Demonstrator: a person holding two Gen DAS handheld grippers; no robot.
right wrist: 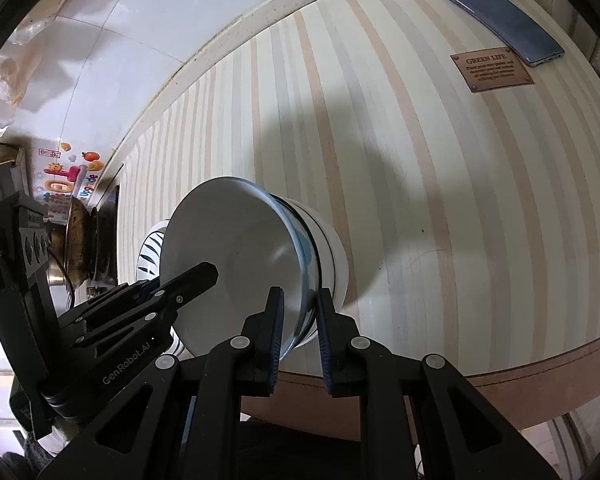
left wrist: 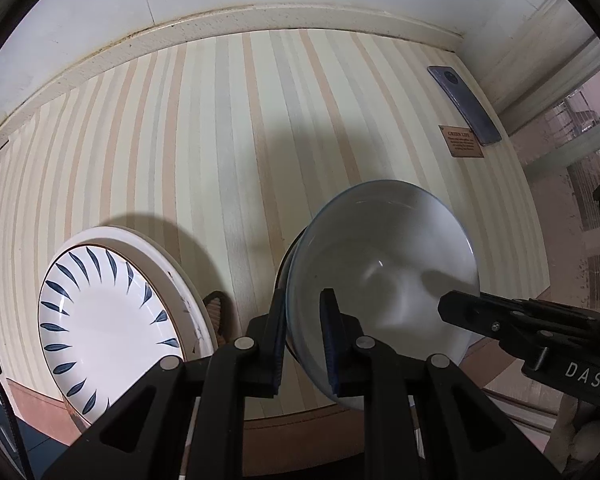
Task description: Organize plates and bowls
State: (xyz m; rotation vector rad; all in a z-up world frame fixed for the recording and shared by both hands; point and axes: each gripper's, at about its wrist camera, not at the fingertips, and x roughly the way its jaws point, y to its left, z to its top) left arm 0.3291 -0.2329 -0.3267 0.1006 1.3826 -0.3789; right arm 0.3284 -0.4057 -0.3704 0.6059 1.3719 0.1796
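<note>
We see the left gripper (left wrist: 304, 340) clamped on the rim of the white bowl (left wrist: 380, 280), one finger inside, one outside. Our right gripper (right wrist: 300, 336) pinches the opposite rim likewise. The bowl sits near the striped table's (left wrist: 220, 128) front edge, with the leaf-patterned plate (left wrist: 108, 328) at the front-left and a phone (left wrist: 464, 104) near the far-right corner.

A brown plaque (right wrist: 493, 69) on the striped tablecloth (right wrist: 440, 184) is displaying "GREEN LIFE"; its smaller lines are not legible. The left gripper (right wrist: 204, 276) is showing "GenRobot.AI". The right gripper (left wrist: 456, 310) is showing "DAS".
</note>
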